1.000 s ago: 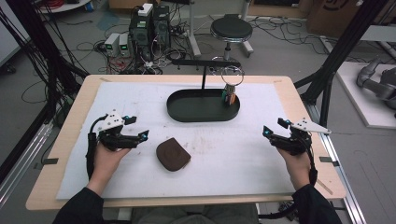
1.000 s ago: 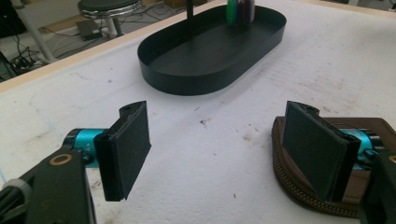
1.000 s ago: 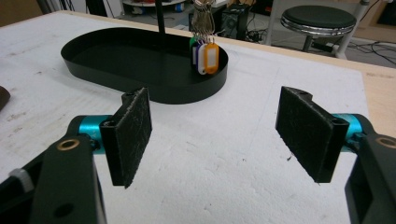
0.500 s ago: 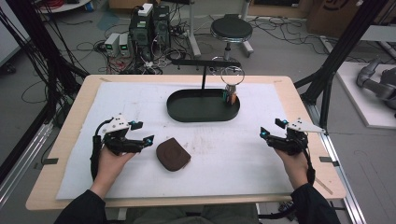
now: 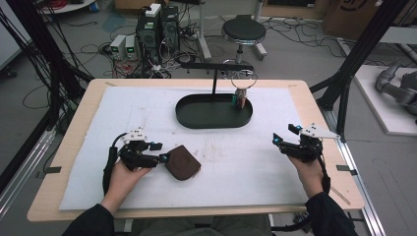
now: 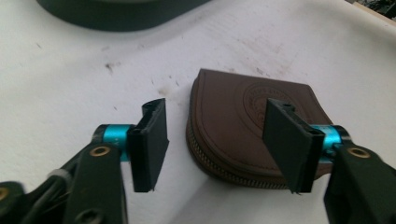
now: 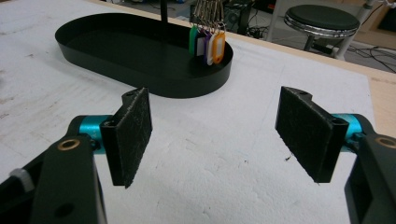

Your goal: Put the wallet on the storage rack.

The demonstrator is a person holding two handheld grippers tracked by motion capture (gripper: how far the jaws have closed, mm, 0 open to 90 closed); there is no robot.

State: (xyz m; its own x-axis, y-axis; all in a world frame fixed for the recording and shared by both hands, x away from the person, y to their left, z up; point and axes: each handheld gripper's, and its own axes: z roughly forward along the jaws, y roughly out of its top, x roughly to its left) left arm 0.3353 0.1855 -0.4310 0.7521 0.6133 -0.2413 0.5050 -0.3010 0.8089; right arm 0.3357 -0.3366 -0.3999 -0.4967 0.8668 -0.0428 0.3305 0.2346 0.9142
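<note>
Left gripper (image 6: pixel 217 140): jaws parted and closing round the near edge of the brown leather pouch (image 6: pixel 243 123), centre frame, not yet pinching. Best to push deeper before squeezing. Right gripper (image 7: pixel 219 140) open, idle.

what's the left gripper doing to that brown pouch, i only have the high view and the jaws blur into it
Observer: In the left gripper view the left gripper straddles a corner of the brown pouch; its jaws have just been closing and the pads do not press it yet.
Operator: which edge is it taking
Observer: The rounded edge with the zipper.
Operator: anything on the pouch face
Observer: A round embossed stamp, partly behind one pad.
Operator: and the key tags in the tray
Observer: The right gripper view shows green, purple, white and orange key tags hanging over the black tray.
</note>
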